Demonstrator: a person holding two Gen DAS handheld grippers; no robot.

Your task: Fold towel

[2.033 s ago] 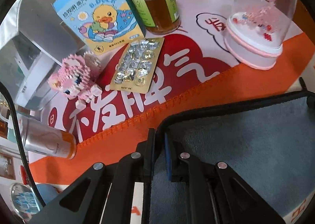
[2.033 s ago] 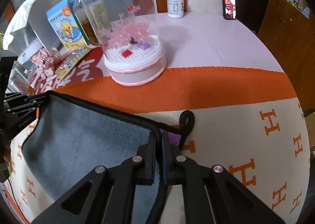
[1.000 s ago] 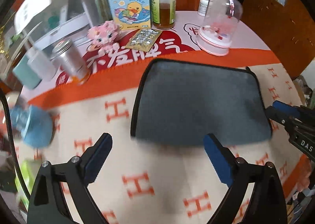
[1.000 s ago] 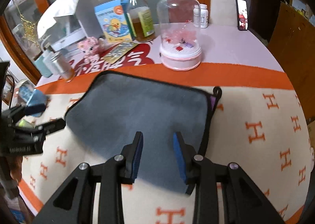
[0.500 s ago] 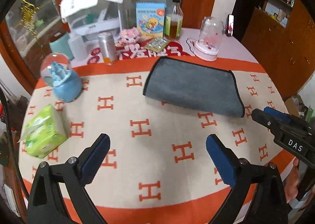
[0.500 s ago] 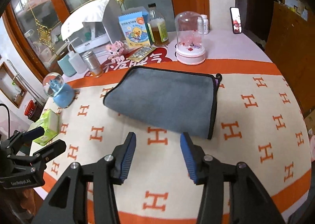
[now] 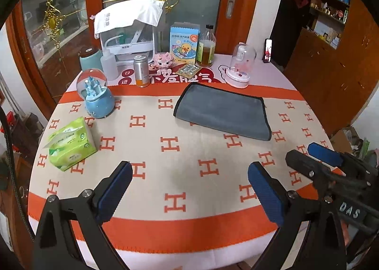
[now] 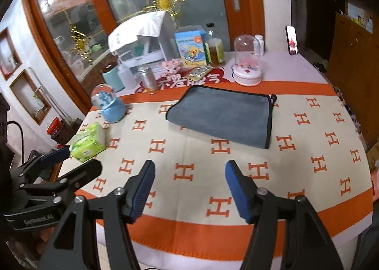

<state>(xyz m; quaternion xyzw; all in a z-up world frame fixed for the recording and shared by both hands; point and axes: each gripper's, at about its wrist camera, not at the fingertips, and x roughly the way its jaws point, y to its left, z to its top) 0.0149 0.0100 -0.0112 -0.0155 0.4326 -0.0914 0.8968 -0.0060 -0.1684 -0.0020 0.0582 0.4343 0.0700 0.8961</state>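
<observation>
From the left wrist view, the left claw (image 7: 189,189) hung wide and empty over the near edge of the worktop (image 7: 180,156). The grey towel (image 7: 222,113) lay flat at about one o'clock from it, well apart, on the far half of the cloth. Its long axis ran from ten o'clock to four o'clock, with the black-piped short edge at the right end. The right claw (image 7: 305,158) showed at three o'clock, also off the towel. Half a second before, this view had the towel closer and larger; a second before, it filled the middle of the picture, and two seconds before, the pads were closed on its corner.

From the right wrist view, the right claw (image 8: 189,189) was parted and held nothing. The towel (image 8: 220,116) sat at about twelve to one o'clock, well apart, its hanging loop at the far right corner. The left claw (image 8: 64,163) appeared at nine o'clock, beside the green tissue pack (image 8: 88,140). The towel's piped right edge seemed nearer this claw. Compared with the earlier frames, the claw had backed away and spread wider.
</observation>
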